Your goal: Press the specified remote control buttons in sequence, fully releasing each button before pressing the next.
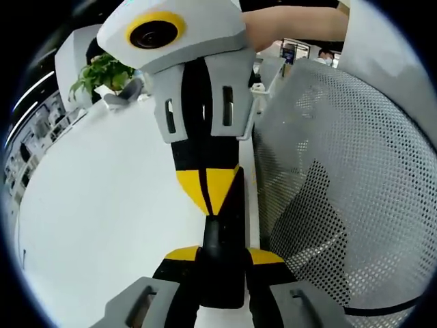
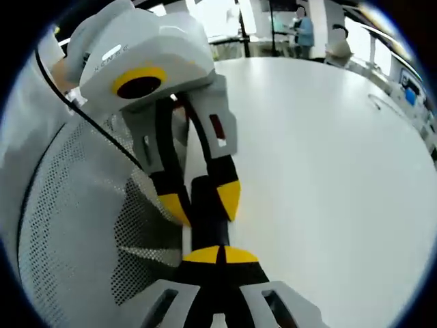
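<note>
Left gripper: its fingers rise at 6 o'clock in the left gripper view and are clamped on the remote, one yellow tip on each side.
Right gripper: its fingers are closed tip to tip at 6 o'clock in the right gripper view, holding nothing, with the tips at the remote's near end (whether they bear on a button I cannot tell).
Remote, place: held off the desk between the two grippers, near the middle of both views.
Remote, axis: a long black bar running from 6 towards 12 o'clock in both views; its button face is too dark to make out.
In the way: in the left gripper view the right gripper comes down from 12 o'clock and covers the remote's far part; in the right gripper view the left gripper comes in from 11 o'clock.
Mesh chair back: grey and perforated, just beside the grippers at 3 o'clock; at 9 o'clock in the right gripper view, with a black cable across it.
Desk: plain white, spreading towards 9 o'clock; towards 3 o'clock in the right gripper view.
Far end: a potted plant at 11 o'clock.
Room: an office, with people standing well beyond the desk at 1 o'clock.
</note>
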A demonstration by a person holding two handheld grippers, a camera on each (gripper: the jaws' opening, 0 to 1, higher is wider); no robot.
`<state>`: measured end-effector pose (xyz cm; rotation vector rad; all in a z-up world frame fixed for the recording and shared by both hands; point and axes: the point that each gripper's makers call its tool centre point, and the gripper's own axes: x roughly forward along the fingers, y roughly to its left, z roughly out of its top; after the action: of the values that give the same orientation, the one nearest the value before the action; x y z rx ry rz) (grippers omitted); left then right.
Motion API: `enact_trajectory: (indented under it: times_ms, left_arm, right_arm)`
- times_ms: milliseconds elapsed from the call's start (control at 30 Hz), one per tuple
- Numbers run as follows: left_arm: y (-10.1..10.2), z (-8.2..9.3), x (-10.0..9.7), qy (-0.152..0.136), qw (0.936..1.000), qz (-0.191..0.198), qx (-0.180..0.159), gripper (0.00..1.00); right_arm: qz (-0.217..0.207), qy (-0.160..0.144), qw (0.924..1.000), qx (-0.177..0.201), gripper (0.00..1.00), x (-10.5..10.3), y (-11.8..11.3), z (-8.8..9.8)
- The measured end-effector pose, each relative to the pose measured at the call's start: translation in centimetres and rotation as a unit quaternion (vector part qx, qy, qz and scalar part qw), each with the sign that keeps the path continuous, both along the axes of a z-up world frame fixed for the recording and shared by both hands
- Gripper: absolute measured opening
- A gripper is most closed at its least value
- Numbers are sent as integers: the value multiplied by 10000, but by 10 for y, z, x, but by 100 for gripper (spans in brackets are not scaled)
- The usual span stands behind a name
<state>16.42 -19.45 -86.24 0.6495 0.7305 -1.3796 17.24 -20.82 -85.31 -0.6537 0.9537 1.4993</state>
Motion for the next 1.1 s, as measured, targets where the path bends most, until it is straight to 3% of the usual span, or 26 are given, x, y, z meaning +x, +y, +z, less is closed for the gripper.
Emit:
enact_trajectory:
  times_ms: [333, 800, 933, 1100]
  left_arm:
    - [0, 1, 0, 0, 10000, -38, -9, 25]
    - [0, 1, -1, -3, 10000, -47, -16, 25]
    - [0, 1, -1, 2, 10000, -56, -14, 25]
    - [0, 0, 0, 9, 10000, -43, -25, 25]
  right_arm:
    - [65, 103, 9988, -471, 0, 2, 2, -4]
    - [-12, 493, 9918, -1181, 0, 4, 2, -6]
    - [-106, 364, 9943, -998, 0, 3, 1, -5]
    - [-446, -118, 9986, -245, 0, 3, 1, -3]
